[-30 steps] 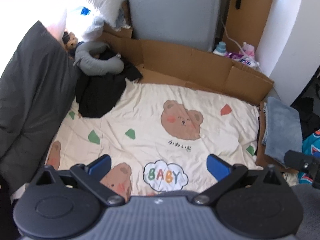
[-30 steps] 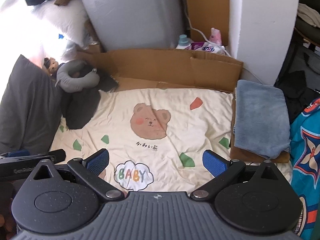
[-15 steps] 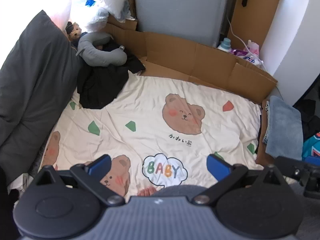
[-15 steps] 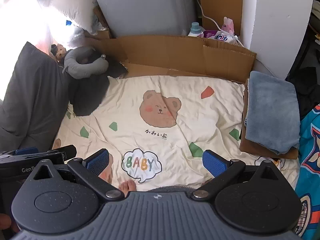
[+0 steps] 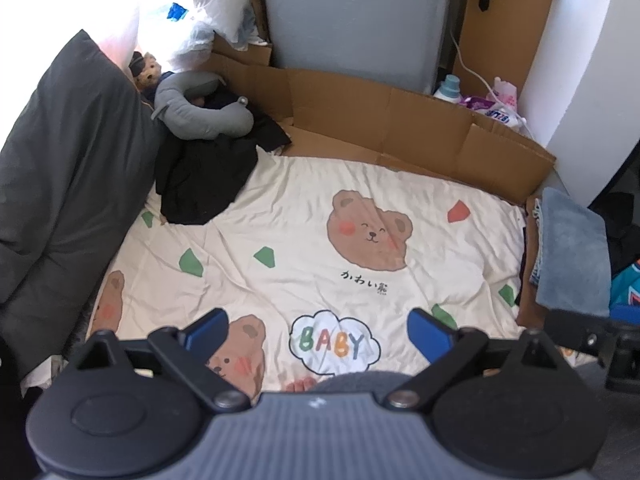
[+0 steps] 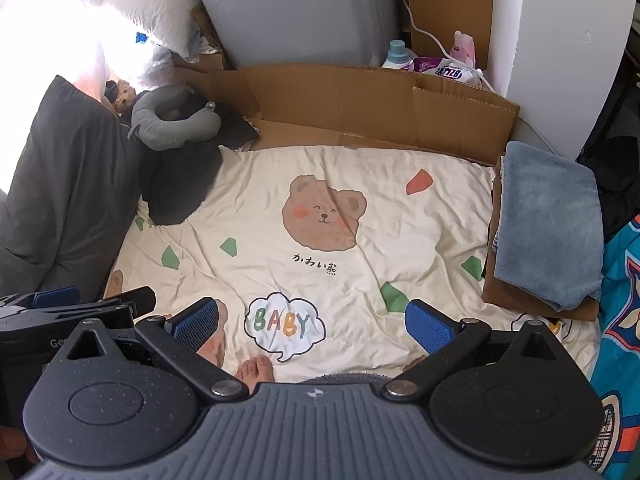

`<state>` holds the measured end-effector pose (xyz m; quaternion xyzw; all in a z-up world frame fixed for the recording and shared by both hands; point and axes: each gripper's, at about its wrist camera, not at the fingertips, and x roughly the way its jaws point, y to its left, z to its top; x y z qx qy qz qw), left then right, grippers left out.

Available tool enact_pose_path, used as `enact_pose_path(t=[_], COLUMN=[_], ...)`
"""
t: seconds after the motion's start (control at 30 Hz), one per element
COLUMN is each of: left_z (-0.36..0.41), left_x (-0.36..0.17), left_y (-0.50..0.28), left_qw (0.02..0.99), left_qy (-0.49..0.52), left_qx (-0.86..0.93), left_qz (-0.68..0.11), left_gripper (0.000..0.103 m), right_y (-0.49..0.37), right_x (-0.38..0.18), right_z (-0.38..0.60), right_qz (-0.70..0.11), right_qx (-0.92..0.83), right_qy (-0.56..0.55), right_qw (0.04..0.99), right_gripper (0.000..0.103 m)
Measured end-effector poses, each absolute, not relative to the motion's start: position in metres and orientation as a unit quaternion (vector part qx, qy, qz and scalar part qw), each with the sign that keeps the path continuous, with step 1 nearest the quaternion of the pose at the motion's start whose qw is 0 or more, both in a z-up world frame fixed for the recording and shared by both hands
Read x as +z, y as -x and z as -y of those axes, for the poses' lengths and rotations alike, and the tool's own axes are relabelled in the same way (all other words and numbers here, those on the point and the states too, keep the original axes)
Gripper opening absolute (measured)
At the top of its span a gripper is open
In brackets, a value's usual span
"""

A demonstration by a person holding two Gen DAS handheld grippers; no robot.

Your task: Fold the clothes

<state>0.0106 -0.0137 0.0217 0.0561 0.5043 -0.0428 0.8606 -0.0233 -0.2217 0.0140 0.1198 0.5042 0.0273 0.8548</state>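
- Left gripper [image 5: 318, 330]: jaws spread wide, nothing between the blue pads [image 5: 208, 330]. It hangs above the near edge of the sheet [image 5: 304, 216].
- Right gripper [image 6: 312, 322]: likewise spread wide and empty, above the same near edge. The left gripper shows at its left side in the right view, the two close side by side.
- Sheet: cream, bear print, a "BABY" cloud [image 6: 285, 325] just ahead of both grippers, between the pads. The sheet lies flat with light creases.
- Black garment [image 5: 204, 176]: crumpled heap, far ahead and to the left of the left gripper, at the sheet's far-left corner. It touches nothing held. A grey neck pillow [image 5: 200, 110] rests on its far end.
- Small bear toy [image 6: 122, 94] just beyond the neck pillow, against the dark cushion [image 5: 60, 168] that runs along the left side.
- Folded stack [image 6: 548, 224]: blue-grey towel on top, brown piece under it, ahead and to the right of the right gripper, at the sheet's right edge.
- Teal printed cloth [image 6: 620, 320] at the far right, beside the stack.
- Cardboard [image 5: 400, 120] stands along the sheet's far edge; bottles [image 6: 400, 54] behind it.
- Person's toes [image 6: 256, 372] show just under the right gripper, on the sheet.
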Motion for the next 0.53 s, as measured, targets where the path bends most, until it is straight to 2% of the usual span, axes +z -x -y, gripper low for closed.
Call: enact_pose_path(t=[0.53], left_z=[0.0201], left_x=[0.0187], left_y=[-0.0133], left_qw=[0.857], left_qy=[-0.087], left_qx=[-0.054], left_qz=[-0.505], left_gripper=[0.098], right_y=[0.0239], right_x=[0.0135], right_z=[0.2302], right_qz=[-0.495], right_qx=[0.025], right_qy=[-0.141], right_qw=[0.857], right_gripper=[0.102])
